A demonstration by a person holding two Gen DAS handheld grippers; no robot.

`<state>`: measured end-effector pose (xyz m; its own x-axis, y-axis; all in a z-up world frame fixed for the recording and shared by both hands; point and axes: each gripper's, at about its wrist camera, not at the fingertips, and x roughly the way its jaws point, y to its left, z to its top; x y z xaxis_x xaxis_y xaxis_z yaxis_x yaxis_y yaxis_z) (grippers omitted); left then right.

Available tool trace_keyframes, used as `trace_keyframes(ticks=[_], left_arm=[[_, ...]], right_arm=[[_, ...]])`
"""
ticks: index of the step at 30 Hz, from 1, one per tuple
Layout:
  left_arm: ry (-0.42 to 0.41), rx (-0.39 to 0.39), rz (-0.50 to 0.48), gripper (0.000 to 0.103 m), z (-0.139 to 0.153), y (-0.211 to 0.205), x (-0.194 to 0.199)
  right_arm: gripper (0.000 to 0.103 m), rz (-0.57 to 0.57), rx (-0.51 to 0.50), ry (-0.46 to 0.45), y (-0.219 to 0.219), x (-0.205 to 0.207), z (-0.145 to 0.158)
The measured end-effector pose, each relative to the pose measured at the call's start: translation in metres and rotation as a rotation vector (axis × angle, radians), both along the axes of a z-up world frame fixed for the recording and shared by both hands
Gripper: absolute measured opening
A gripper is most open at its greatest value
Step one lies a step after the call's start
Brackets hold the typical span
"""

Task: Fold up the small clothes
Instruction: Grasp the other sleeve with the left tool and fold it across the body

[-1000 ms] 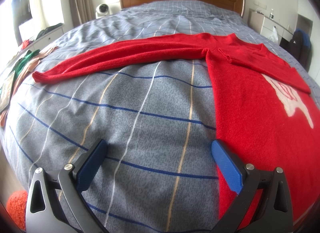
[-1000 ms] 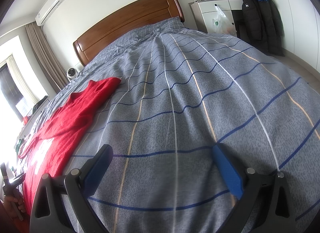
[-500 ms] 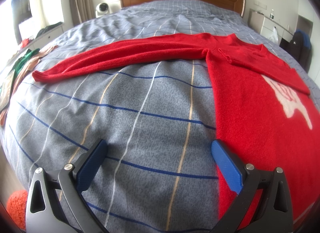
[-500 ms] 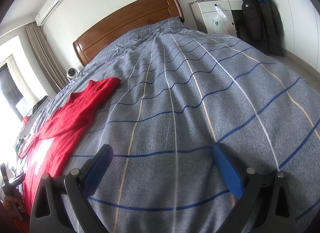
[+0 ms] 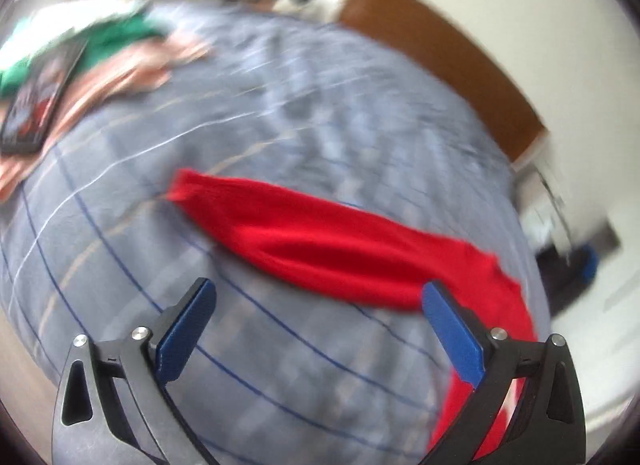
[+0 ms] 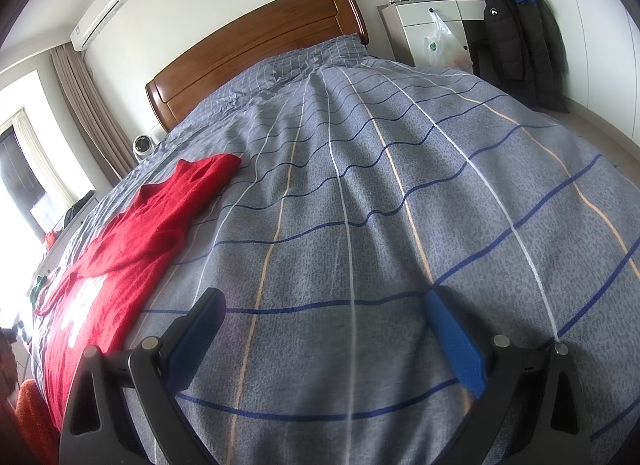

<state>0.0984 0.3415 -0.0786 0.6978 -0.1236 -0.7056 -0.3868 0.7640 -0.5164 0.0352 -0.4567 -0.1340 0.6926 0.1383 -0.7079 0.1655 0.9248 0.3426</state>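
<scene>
A red sweater (image 6: 132, 241) with a white print lies flat on the grey checked bed cover (image 6: 360, 193), at the left in the right wrist view. The left wrist view is blurred; its long sleeve (image 5: 320, 245) stretches across the cover, cuff toward the left. My left gripper (image 5: 316, 305) is open just short of the sleeve, and its right finger overlaps the red cloth in the image. My right gripper (image 6: 320, 317) is open over bare cover, well to the right of the sweater, with nothing between its fingers.
Green and peach clothes (image 5: 120, 49) with a dark flat item (image 5: 36, 105) lie at the bed's left side. A wooden headboard (image 6: 256, 53) stands at the far end. A white cabinet (image 6: 432, 29) and a hanging black coat (image 6: 516, 41) are at the right.
The left gripper has swung quickly left toward the outstretched sleeve, tilting and blurring its view. The right gripper has barely moved. Both stay open.
</scene>
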Motion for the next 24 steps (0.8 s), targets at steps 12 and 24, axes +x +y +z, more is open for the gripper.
trace_keyframes(ticks=[12, 24], left_arm=[[0.044, 0.144, 0.063, 0.003, 0.0, 0.013, 0.043], [-0.283, 0.429, -0.597, 0.003, 0.157, -0.262, 0.106]], right_arm=[[0.099, -0.001, 0.0, -0.003, -0.001, 0.0, -0.001], [0.099, -0.005, -0.008, -0.001, -0.003, -0.003, -0.003]])
